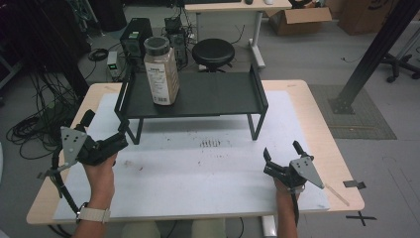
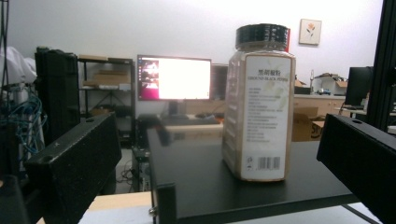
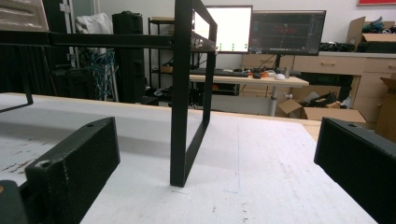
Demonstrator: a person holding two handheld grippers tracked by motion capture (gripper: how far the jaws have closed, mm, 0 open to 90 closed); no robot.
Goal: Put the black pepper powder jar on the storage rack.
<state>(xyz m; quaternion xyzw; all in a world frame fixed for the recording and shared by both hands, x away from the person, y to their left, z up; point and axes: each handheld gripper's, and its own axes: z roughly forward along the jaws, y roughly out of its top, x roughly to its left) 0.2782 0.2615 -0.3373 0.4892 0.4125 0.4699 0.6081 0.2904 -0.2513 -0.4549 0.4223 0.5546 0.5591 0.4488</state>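
Jar (image 1: pixel 161 69) of ground pepper stands upright on the left part of the black shelf (image 1: pixel 208 94), which sits on the table (image 1: pixel 208 163). Your left gripper (image 1: pixel 119 138) hovers near the shelf's left leg, jaws spread, empty. Your right gripper (image 1: pixel 282 153) hangs low at the right, jaws spread, empty.

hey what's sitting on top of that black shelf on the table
One pepper jar with a black lid stands upright on the black shelf, toward its left end. The rest of the shelf top is bare. The patch beneath the jar is hidden.
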